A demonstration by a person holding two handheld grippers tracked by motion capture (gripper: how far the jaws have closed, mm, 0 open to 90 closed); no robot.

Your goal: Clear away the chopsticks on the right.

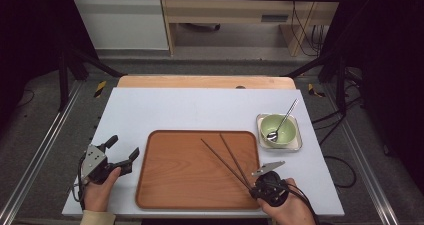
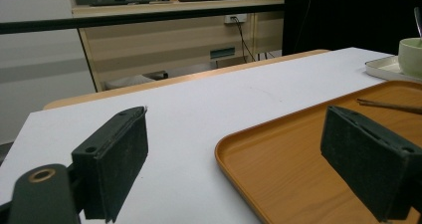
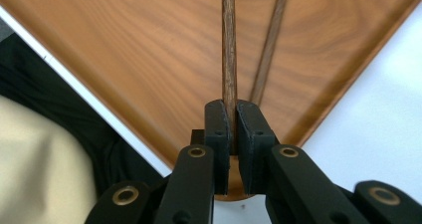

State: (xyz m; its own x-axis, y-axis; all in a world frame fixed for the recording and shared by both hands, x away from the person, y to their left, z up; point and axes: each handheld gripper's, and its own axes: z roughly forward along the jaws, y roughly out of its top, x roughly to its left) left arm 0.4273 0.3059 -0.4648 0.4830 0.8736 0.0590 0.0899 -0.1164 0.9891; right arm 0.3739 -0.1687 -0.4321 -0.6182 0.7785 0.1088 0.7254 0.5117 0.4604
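Note:
Two dark wooden chopsticks (image 1: 226, 163) lie in a V on the wooden tray (image 1: 175, 185), their near ends meeting at its front right corner. My right gripper (image 1: 253, 186) is there, shut on one chopstick (image 3: 229, 59). The second chopstick (image 3: 269, 50) runs beside it, and its near end is hidden behind the right jaw. My left gripper (image 1: 123, 148) hovers just left of the tray with jaws wide open and nothing between its pads (image 2: 119, 159). Its view takes in the tray's left rim (image 2: 234, 149) and a chopstick tip (image 2: 388, 105).
A green bowl (image 1: 278, 129) holding a metal spoon (image 1: 285, 119) sits on a small white square plate (image 1: 298, 144) right of the tray. A white mat (image 1: 200, 110) covers the table. Black frame legs flank the table, and a wooden desk stands beyond it.

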